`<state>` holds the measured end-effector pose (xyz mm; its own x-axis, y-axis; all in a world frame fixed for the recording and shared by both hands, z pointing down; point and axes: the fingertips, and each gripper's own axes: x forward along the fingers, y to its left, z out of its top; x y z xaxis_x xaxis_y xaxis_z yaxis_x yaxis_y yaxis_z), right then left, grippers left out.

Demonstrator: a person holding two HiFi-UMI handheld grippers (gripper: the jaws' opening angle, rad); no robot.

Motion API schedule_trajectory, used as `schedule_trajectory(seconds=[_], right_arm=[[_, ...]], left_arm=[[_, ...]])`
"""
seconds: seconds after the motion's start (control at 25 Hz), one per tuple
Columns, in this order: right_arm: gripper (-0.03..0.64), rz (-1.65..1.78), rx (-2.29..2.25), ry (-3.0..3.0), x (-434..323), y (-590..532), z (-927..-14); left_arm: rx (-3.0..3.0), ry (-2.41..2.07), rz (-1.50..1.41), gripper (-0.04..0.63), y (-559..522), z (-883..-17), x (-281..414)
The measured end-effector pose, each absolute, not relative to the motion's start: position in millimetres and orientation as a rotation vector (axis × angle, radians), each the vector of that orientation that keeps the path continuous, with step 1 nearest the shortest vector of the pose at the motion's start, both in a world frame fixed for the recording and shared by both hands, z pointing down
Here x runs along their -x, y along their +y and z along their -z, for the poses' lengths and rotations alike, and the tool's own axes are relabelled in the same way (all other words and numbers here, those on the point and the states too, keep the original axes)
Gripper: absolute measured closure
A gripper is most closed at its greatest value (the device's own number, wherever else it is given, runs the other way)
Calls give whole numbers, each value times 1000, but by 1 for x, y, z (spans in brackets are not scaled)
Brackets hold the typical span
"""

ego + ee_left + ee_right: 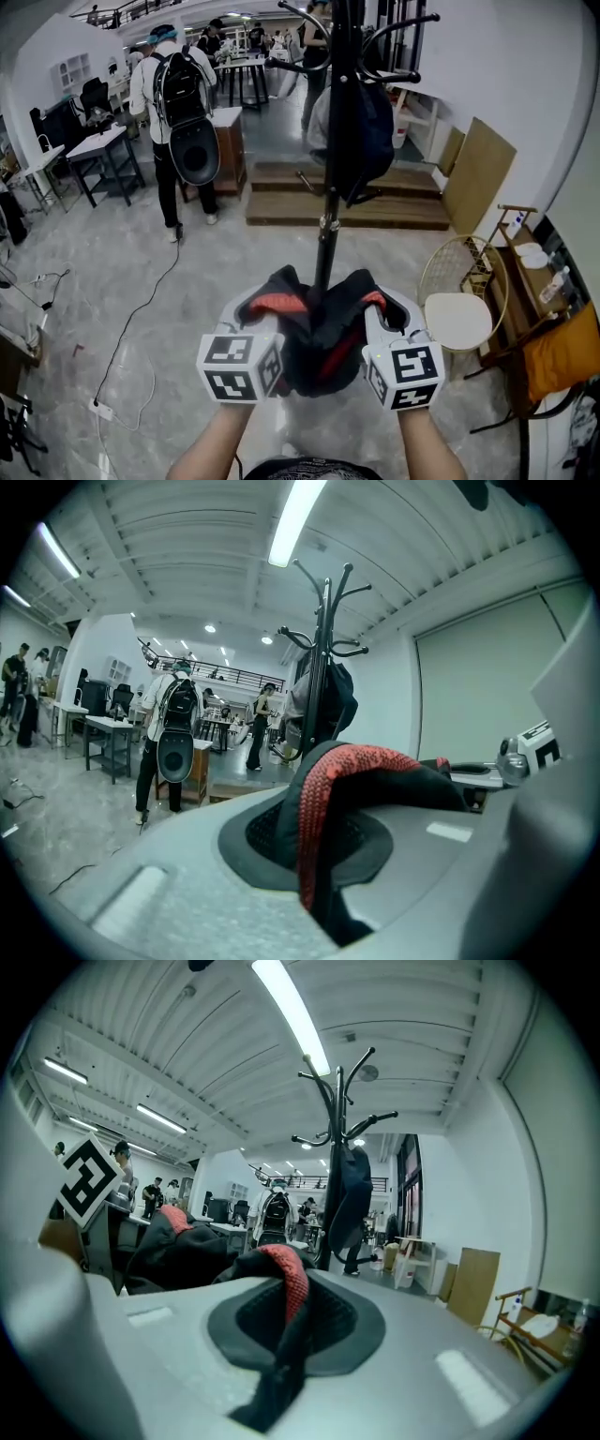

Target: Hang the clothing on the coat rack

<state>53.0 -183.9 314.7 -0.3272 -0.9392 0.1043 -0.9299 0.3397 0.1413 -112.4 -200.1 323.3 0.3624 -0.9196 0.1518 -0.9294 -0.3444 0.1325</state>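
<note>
I hold a black garment with red trim (pixel 319 342) between both grippers, just in front of the black coat rack (pixel 328 216). My left gripper (pixel 274 307) is shut on the garment's left edge; in the left gripper view the red trim (pixel 328 799) runs through the closed jaws. My right gripper (pixel 375 306) is shut on the right edge, where red-edged cloth (pixel 289 1288) is pinched. The rack's hooks (pixel 337 1101) rise ahead in the right gripper view. A dark garment (pixel 370 131) hangs on the rack. The rest of my garment sags between the grippers.
A person with a backpack (pixel 178 103) stands at the back left by a small cabinet. A low wooden platform (pixel 347 206) lies behind the rack. A round wicker chair (pixel 459 314) and a wooden shelf stand at the right. A cable (pixel 141 319) trails across the floor on the left.
</note>
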Motion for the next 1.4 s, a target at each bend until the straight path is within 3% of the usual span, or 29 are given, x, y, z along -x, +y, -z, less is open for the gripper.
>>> schedule_trajectory(seconds=[1.4], right_arm=[[595,85,-1937,-2336,-95,-269,-301]], left_arm=[[-2430,-1727,-25,578,-301,-307,155]])
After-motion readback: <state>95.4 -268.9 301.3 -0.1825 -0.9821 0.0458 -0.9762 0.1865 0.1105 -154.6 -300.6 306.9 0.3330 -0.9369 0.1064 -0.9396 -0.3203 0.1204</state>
